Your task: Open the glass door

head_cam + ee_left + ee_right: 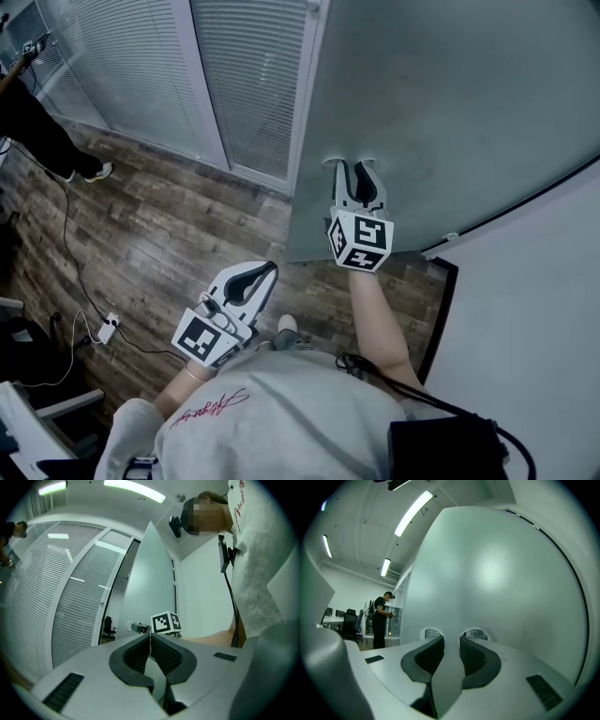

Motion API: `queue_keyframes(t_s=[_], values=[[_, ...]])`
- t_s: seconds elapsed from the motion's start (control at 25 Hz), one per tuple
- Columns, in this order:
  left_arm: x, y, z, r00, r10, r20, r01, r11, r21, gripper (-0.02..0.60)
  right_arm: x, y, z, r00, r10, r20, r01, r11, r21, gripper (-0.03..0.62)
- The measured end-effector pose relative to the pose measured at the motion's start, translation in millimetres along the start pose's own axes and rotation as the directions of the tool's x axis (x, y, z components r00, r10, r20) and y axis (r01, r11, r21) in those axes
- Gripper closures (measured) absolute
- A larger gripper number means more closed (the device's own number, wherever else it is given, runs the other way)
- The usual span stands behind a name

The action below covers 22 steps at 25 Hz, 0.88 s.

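The frosted glass door [450, 112] stands partly swung, its free edge running down the middle of the head view. My right gripper [354, 167] points level at the pane, its fingertips [432, 639] right against the glass [497, 573]. Its jaws stand a little apart and nothing shows between the pads. My left gripper [268, 269] hangs lower and nearer my body, clear of the door, with its jaws shut on nothing [150, 634]. In the left gripper view the right gripper's marker cube [166, 622] shows in front of the door [152, 578].
A glass wall with lowered blinds [244, 84] runs to the left of the door. A dark door frame [439, 309] and a white wall [534, 309] are on the right. Cables and a power strip [108, 328] lie on the wood floor. A person in black [37, 131] stands far left.
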<state>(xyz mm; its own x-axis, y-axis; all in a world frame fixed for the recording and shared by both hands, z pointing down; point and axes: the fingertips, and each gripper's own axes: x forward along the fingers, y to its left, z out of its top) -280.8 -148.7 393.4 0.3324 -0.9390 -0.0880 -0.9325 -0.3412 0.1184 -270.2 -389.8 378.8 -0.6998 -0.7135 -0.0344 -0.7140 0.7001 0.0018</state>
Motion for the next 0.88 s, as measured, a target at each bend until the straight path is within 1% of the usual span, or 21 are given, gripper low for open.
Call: queue_keyframes(t_s=[0.24,0.4,0.56,0.68,0.88], values=[[-24.7,-14.0,3.4,1.0,-0.014,0.016,0.014,1.0,-0.023,0.557,-28.2,5.1,-0.8,1.0,0.011,-0.028,-0.011,1.0,0.002,0.482],[-37.6,-30.6,-2.1,0.998,-0.067,0.003,0.067,0.997,-0.026,0.558,-48.7,8.3,-1.2,0.999,0.021,-0.038,-0.021,1.0,0.0,0.482],[-44.2,-50.6,-2.4,0.994,-0.106,0.011,0.107,0.994,-0.038,0.558,-69.9,6.6,0.6,0.999,0.039,-0.034,-0.04,0.999,-0.001,0.482],[-51.9,-65.2,-7.6,0.99,-0.141,-0.005,0.141,0.989,-0.035,0.558,-87.1,6.2,4.8,0.998,0.053,-0.02,-0.053,0.999,-0.004,0.482],[-63.1,-82.7,-6.3,0.982,-0.186,-0.015,0.185,0.982,-0.028,0.558,-112.1,13.2,6.1,0.997,0.068,-0.03,-0.068,0.998,-0.006,0.482]])
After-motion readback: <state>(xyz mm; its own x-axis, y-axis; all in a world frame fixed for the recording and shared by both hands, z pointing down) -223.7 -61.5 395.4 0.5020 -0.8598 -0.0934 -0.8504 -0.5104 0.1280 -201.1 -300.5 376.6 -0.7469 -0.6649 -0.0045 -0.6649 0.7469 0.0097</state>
